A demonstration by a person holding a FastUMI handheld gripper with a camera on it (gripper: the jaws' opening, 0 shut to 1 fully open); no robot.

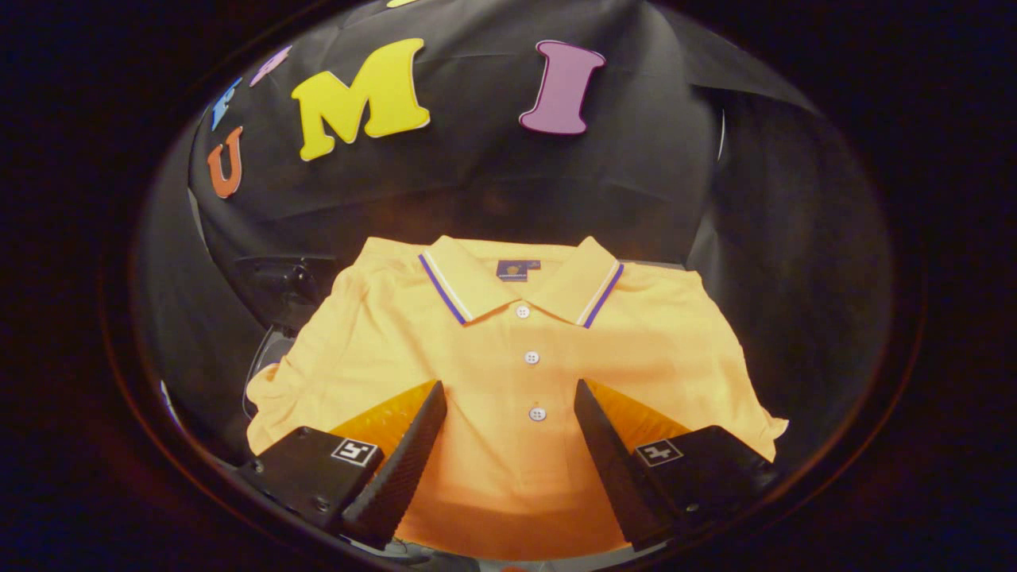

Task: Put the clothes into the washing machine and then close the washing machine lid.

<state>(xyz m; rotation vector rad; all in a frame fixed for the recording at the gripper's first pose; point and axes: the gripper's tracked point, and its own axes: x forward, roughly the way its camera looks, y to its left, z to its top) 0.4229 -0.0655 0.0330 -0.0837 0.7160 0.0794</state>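
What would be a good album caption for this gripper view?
Open hand-held gripper poised over a spread-out orange polo shirt, button placket between its fingers.

The gripper point(508, 397) fingers, spread wide, hide parts of the orange shirt point(508, 357). Its bottom is cut off, low in the frame.
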